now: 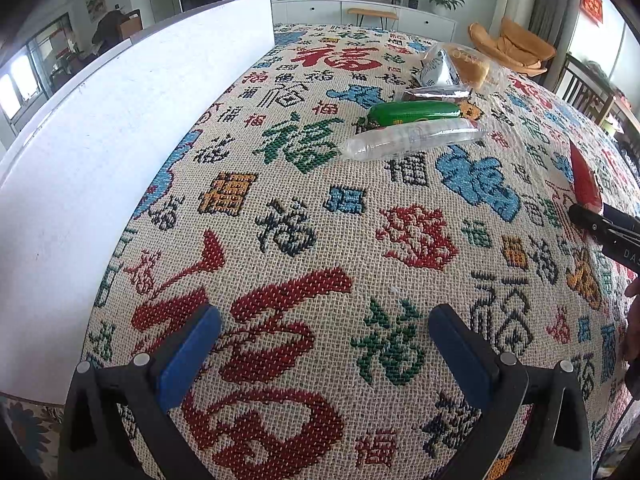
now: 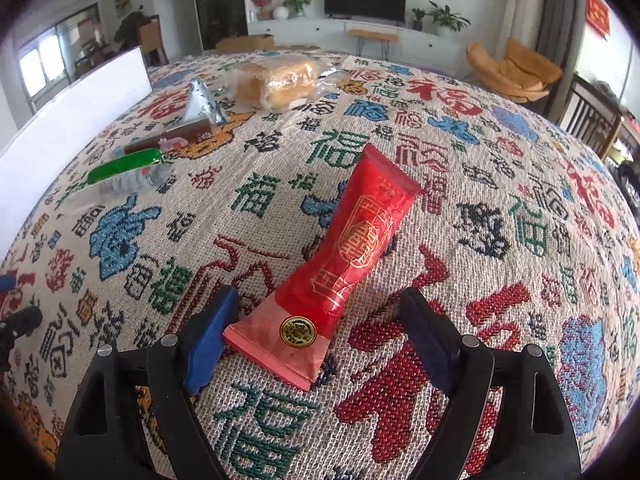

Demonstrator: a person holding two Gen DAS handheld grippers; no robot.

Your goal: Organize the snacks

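A red snack packet with gold print lies on the patterned tablecloth. Its near end sits between the open fingers of my right gripper; the left pad is close to or touching its corner. The packet also shows at the right edge of the left wrist view, with the right gripper's finger by it. My left gripper is open and empty above the cloth. A row of snacks lies further back: clear packet, green packet, brown bar, silver pouch, bagged bread.
A white box wall stands along the left side of the table; it also shows in the right wrist view. Beyond the table are a TV cabinet, an orange chair and a wooden chair.
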